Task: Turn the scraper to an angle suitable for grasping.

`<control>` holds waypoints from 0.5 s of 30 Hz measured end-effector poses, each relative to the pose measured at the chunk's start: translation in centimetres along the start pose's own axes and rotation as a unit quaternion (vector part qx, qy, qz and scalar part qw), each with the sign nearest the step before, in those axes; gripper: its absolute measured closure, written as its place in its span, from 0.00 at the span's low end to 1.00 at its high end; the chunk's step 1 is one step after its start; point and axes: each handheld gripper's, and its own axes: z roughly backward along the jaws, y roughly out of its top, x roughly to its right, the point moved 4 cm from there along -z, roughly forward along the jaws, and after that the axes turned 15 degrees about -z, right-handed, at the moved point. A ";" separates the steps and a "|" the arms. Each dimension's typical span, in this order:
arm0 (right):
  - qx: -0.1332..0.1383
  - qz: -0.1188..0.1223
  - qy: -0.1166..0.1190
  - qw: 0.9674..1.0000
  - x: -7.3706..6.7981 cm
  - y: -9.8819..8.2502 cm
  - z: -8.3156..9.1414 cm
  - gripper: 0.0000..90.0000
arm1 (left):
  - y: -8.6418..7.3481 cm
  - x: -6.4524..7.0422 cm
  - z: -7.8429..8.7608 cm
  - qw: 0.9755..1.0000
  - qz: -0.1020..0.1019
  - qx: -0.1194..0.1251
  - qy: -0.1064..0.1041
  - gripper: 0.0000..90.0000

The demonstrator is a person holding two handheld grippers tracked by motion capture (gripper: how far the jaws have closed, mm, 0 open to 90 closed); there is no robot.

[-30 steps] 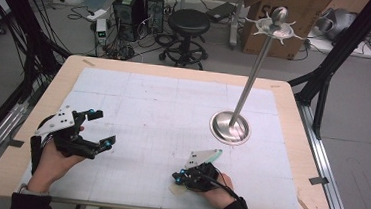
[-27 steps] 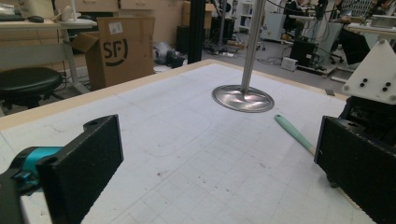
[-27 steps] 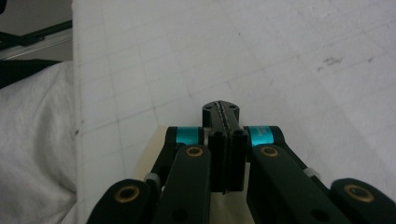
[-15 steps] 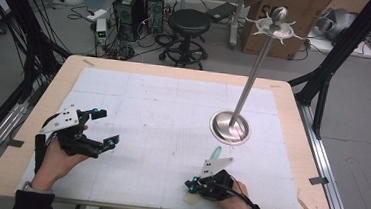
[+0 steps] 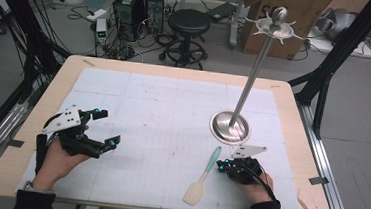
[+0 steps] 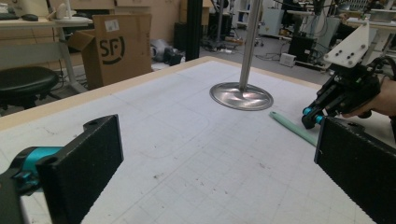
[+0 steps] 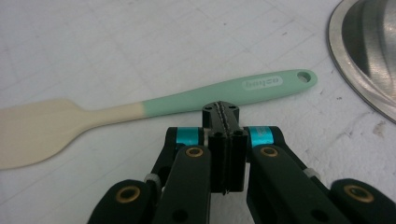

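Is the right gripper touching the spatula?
Cannot tell. In the right gripper view the shut fingers end at the spatula handle's edge, with no gap or contact plain. In the high view the right gripper sits just beside it.

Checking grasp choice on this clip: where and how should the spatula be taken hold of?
Probably the green handle of the spatula, near mid-length, from above with the jaws across its narrow width. It lies flat on the mat, so no side gives a gap underneath. The right gripper, now shut, sits beside that handle and must open first.
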 end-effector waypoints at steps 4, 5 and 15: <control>0.002 0.005 -0.001 1.000 -0.4 0.8 -1.0 1.00 | 0.0 0.1 0.1 1.000 -0.002 0.001 0.001 0.02; 0.001 0.014 -0.001 1.000 -0.8 1.3 -1.6 1.00 | 0.0 0.1 0.2 1.000 -0.002 0.000 0.000 0.02; 0.005 0.047 0.028 0.998 -4.0 3.6 -5.3 1.00 | -0.3 0.3 0.9 1.000 0.002 -0.003 0.007 0.02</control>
